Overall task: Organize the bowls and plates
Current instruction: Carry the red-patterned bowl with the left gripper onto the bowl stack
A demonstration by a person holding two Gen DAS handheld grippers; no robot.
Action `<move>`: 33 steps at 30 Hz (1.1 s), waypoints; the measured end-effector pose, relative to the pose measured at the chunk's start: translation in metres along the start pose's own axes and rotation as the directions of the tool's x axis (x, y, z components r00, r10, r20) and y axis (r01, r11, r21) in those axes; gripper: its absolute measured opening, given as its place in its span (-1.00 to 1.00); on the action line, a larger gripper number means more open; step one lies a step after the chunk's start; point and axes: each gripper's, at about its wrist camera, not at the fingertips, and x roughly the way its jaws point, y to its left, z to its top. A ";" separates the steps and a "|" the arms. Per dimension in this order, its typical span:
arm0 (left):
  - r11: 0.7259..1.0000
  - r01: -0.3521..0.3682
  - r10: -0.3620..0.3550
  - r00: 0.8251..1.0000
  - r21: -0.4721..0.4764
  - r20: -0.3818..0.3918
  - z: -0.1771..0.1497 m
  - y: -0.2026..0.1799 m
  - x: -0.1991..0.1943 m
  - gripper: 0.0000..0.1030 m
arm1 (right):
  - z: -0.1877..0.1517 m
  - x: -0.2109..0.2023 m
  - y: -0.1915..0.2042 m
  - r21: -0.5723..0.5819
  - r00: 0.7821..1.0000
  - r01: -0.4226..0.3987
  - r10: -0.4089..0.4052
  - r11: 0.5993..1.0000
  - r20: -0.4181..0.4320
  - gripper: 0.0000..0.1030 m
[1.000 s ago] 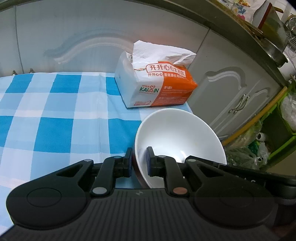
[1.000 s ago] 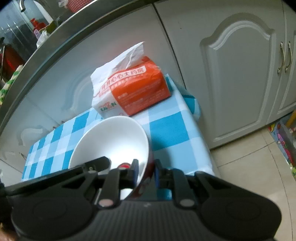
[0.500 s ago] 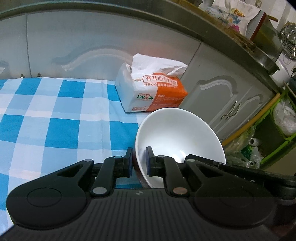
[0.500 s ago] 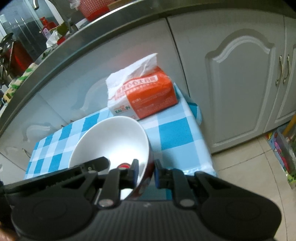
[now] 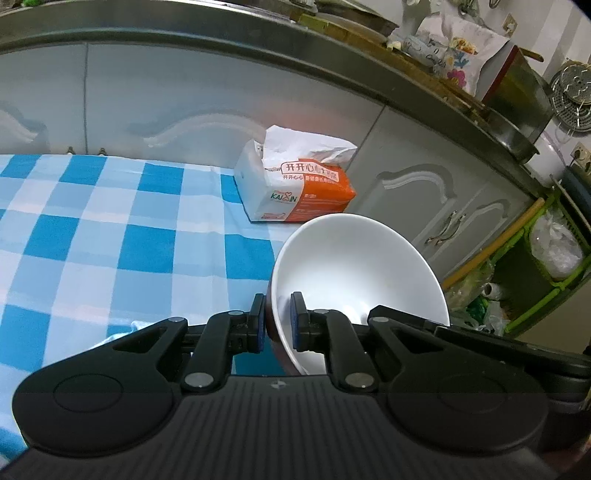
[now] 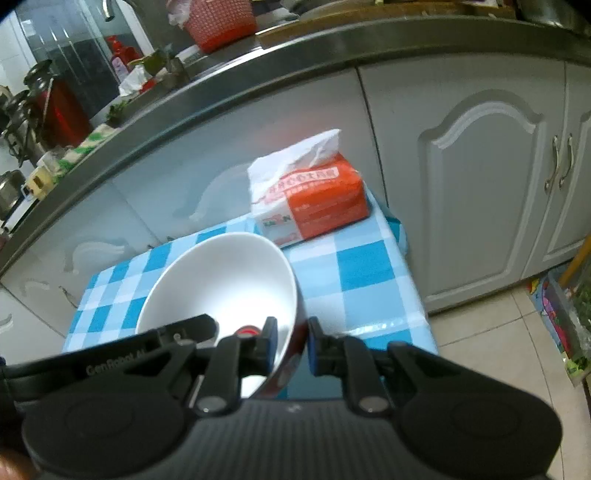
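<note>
The bowl [image 5: 354, 273] is rising off the counter [image 5: 110, 236], both claws, left claw [image 5: 277, 319] and right claw [image 6: 291, 341], gripping opposite rims; they should be lifting evenly.

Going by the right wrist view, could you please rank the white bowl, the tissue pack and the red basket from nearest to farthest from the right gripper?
1. White bowl: rim in the right gripper jaws.
2. Tissue pack: beyond it, on the table's far corner.
3. Red basket: up on the counter, farthest.

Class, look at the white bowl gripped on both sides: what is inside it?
The white bowl looks empty: a bare, glossy white inside in both views. The lowest part near the rim is covered by the left gripper and right gripper.
</note>
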 end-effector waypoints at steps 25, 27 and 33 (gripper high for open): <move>0.981 -0.143 0.152 0.987 -0.131 0.057 -0.055 0.073 -0.175 -0.83 | -0.063 -0.084 0.123 -0.105 0.975 -0.219 0.214 0.970 -0.053 -0.75; 0.973 -0.173 0.183 0.982 -0.154 0.054 -0.061 0.087 -0.184 -0.83 | -0.071 -0.076 0.139 -0.109 0.967 -0.250 0.242 0.962 -0.083 -0.76; 0.946 -0.248 0.261 0.965 -0.209 0.035 -0.071 0.121 -0.192 -0.81 | -0.091 -0.051 0.177 -0.130 0.941 -0.316 0.292 0.940 -0.171 -0.76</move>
